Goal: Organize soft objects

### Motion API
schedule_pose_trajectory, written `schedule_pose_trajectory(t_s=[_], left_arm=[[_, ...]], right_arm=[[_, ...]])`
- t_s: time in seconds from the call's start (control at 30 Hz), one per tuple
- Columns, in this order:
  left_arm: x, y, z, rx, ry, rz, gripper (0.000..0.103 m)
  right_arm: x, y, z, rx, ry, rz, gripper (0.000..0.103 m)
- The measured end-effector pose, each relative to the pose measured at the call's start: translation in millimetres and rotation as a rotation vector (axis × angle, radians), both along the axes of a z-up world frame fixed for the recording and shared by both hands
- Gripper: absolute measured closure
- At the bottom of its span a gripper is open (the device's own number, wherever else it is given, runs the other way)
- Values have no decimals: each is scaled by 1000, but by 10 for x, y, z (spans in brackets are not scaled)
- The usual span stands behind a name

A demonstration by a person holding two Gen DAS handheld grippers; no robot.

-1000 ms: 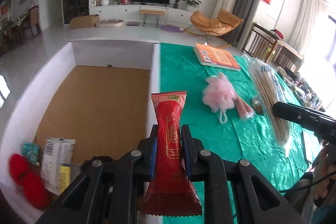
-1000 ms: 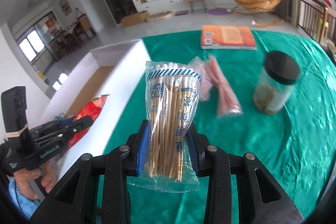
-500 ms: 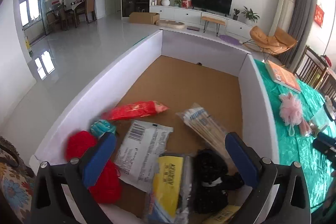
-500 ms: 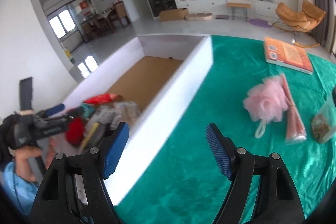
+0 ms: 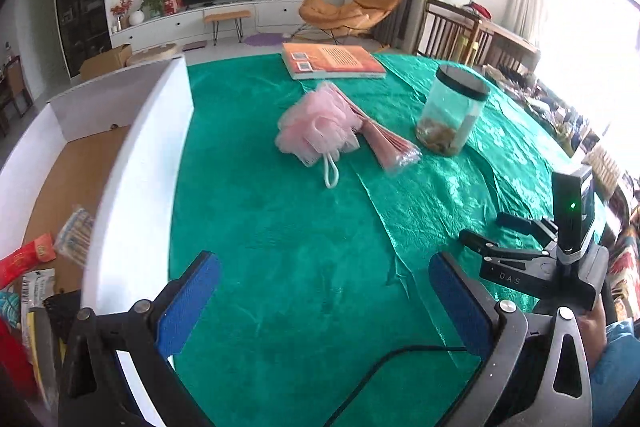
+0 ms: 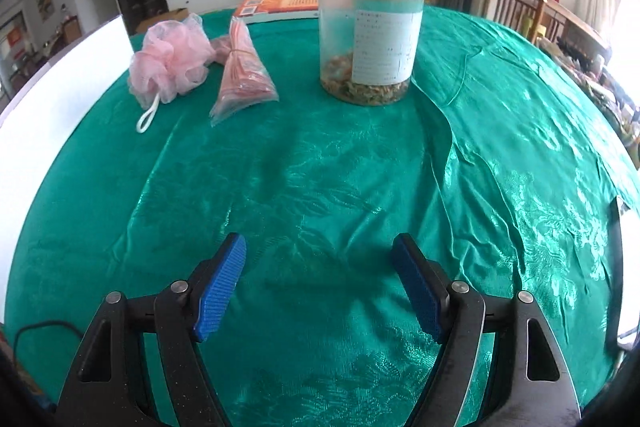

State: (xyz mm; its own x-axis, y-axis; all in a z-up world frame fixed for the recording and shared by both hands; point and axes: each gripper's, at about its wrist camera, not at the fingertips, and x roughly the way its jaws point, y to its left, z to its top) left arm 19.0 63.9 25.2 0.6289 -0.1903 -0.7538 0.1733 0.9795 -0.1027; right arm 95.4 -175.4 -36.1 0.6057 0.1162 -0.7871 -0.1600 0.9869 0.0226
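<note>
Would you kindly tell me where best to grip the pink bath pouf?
Probably across the pink bath pouf's puffy mesh body, coming from above and the near side. The ball is soft and compressible, its thin white cord loop lies flat on the cloth, and the pink packet crowds its right.

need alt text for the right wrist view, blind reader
The right gripper, blue-padded fingers apart and empty, hovers over a green tablecloth. Beyond it stands a clear jar with a black lid, with a packet of pink sticks and a pink mesh bath pouf to its left.
</note>
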Motion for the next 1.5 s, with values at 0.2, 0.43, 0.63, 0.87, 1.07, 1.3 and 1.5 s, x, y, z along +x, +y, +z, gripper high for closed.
schedule_pose_trajectory(t_s=[0.2, 0.43, 0.63, 0.87, 1.07, 1.3, 1.5], left_arm=[[442, -135, -447, 33, 79, 52, 0], [810, -1, -784, 104, 114, 116, 0], [813, 72, -864, 102, 96, 130, 0], [800, 87, -859, 100, 82, 127, 0], [800, 85, -861, 100, 82, 127, 0], [799, 87, -861, 100, 82, 127, 0], [796, 89, -860, 100, 82, 127, 0]], right_arm=[[14, 31, -26, -14, 5, 24, 21], [-65, 62, -45, -17, 5, 29, 19], [-61, 57, -46, -16, 6, 30, 18], [-63, 57, -45, -16, 5, 30, 18], [-64, 57, -45, -16, 5, 30, 18], [-65, 57, -45, -16, 5, 30, 18], [-65, 56, -44, -15, 5, 30, 18]])
